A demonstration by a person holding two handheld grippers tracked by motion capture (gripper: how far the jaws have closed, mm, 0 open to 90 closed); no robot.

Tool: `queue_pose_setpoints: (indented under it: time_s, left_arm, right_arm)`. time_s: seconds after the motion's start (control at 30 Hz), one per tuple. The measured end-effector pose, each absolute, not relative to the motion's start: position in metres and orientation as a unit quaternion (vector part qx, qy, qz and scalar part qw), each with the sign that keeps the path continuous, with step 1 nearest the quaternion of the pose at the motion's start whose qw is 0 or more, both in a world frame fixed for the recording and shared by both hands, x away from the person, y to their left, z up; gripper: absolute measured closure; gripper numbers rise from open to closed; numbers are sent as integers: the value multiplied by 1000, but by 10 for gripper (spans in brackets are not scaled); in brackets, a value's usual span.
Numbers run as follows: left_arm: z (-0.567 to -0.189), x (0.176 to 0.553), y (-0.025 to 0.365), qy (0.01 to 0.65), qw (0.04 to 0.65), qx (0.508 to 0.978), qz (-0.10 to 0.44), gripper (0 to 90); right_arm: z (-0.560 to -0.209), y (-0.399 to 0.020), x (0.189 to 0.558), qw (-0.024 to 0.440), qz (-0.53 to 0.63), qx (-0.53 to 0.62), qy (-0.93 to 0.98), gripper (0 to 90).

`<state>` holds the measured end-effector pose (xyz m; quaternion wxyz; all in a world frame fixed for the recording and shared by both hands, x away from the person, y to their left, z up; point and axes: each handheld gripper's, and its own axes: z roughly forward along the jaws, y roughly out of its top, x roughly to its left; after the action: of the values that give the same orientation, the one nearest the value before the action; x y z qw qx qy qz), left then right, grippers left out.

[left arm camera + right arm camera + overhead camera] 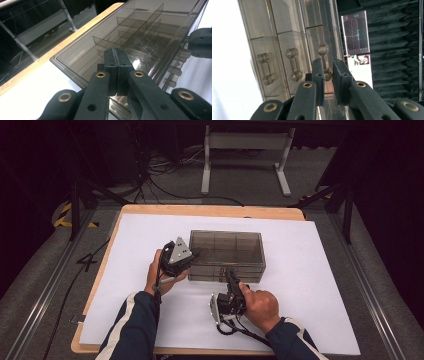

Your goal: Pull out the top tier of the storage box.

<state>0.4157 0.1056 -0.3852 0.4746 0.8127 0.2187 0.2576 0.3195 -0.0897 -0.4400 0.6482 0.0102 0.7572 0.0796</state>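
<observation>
Drawer box [227, 255]; unlabelled smoky plastic

No legible txt, labels or nos. anywhere; far screen [357, 32] too blurry.

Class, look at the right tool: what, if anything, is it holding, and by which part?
The right tool has its jaws around the top drawer handle of the smoky plastic drawer box, at the handle's bar.
</observation>
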Motion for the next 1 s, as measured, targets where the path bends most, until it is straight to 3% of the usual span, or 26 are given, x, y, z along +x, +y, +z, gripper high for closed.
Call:
queue_pose_setpoints:
  time_s: [0.37,0.53,0.63,0.8,1.0]
  left_arm:
    - [-384,415,107,222,469,815,259,880]
    - [-382,413,111,225,469,815,255,833]
    - [-380,407,119,225,465,816,260,769]
    - [-378,395,138,233,472,809,261,738]
    - [-379,378,150,220,475,812,257,731]
  right_arm:
    - [-438,-90,304,642,84,8,762,807]
    - [-436,-91,301,636,92,12,766,803]
    - [-431,-94,298,616,115,20,779,791]
    - [-418,-106,293,572,169,47,802,718]
    - [-403,-123,292,512,234,76,823,707]
